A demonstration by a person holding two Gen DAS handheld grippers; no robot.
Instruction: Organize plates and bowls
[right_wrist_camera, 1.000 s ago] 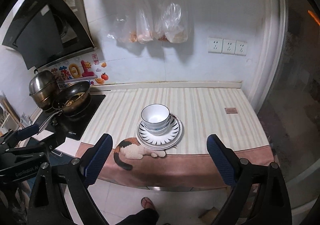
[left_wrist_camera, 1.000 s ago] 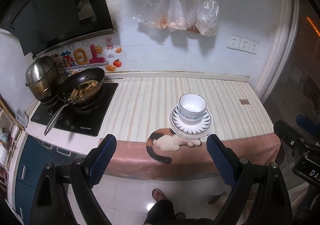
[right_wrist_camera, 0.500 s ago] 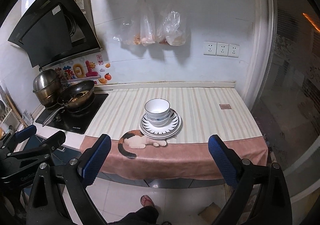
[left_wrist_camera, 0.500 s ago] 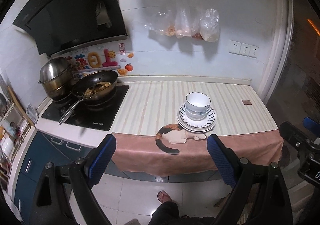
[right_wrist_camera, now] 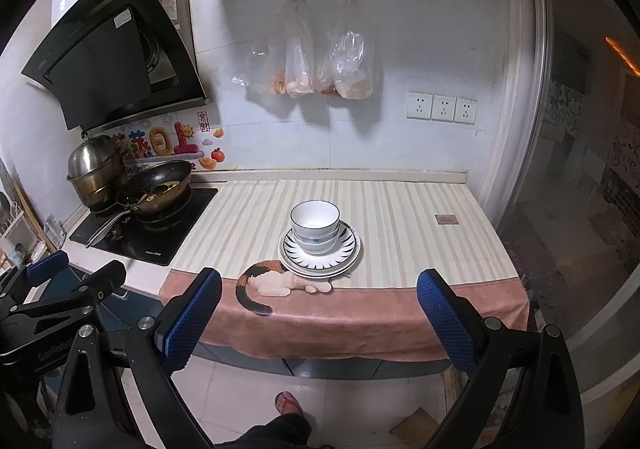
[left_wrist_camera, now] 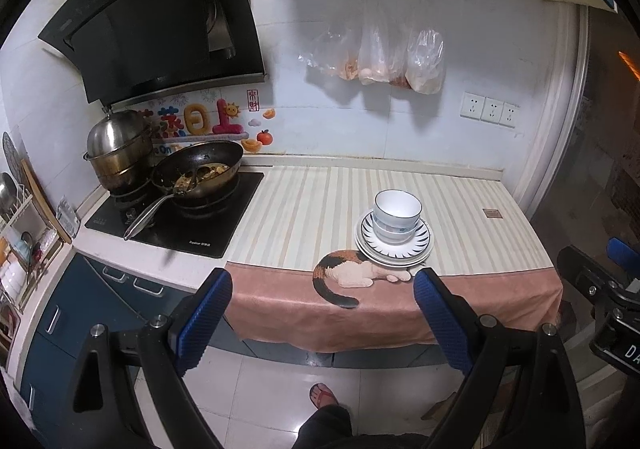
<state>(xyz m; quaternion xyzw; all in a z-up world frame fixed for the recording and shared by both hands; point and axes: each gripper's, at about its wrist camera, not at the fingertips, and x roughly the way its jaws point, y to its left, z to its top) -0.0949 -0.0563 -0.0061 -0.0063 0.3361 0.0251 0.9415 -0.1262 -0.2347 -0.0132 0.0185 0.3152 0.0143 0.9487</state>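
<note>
Bowls (left_wrist_camera: 397, 220) stacked on plates (left_wrist_camera: 394, 247), on striped counter (left_wrist_camera: 312, 209) ahead & slightly right of left gripper (left_wrist_camera: 322, 309), fingers spread, empty.

Right-wrist view: bowls (right_wrist_camera: 315, 227) on plates (right_wrist_camera: 320, 255) well ahead of right gripper (right_wrist_camera: 319, 305), spread wide, empty.

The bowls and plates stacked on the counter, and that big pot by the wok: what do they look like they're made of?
The bowls and plates look like glazed ceramic: glossy white with painted blue and dark patterns. The pot looks like stainless steel: shiny, mirror-like dome, though its lower body is browned.
</note>
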